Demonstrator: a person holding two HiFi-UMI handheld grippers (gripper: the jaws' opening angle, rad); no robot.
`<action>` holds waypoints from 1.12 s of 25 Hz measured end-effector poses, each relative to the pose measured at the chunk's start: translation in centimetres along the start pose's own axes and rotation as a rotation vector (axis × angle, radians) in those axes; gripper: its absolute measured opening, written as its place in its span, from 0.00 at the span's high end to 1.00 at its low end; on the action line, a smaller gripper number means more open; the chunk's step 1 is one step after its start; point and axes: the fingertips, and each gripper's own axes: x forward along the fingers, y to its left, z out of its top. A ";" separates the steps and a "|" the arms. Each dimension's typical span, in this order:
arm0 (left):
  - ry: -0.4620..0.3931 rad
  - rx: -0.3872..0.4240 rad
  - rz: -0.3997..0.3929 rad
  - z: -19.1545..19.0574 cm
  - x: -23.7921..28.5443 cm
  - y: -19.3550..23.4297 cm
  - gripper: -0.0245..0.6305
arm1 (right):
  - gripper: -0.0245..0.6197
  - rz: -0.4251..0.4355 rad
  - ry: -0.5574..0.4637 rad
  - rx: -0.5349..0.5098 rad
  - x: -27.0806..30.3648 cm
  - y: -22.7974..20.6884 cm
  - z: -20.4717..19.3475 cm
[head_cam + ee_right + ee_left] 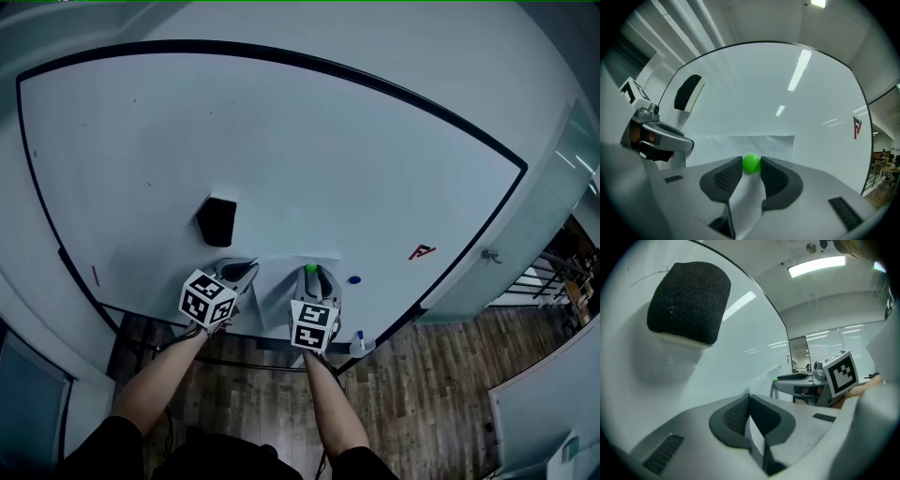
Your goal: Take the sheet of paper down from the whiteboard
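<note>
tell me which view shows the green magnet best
Right gripper view: the magnet sits close and centred between the right gripper's jaws. Head view shows only a small green dot; left gripper view, a distant green speck.

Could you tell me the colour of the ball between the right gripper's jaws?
Small round ball: bright green, clearest in right gripper view.

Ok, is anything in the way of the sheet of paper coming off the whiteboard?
Yes: the green magnet pins the sheet of paper to the whiteboard. The right tool grips the magnet; the left tool pinches the sheet.
</note>
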 end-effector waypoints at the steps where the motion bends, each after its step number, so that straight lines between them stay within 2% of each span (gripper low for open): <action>1: -0.001 -0.001 0.002 -0.1 -0.1 0.0 0.93 | 0.76 -0.001 0.001 0.000 0.0 -0.1 -0.1; 28: -0.010 -0.015 0.131 -0.4 -4.8 2.8 0.93 | 0.76 -0.005 0.009 0.005 -0.2 -1.0 -0.6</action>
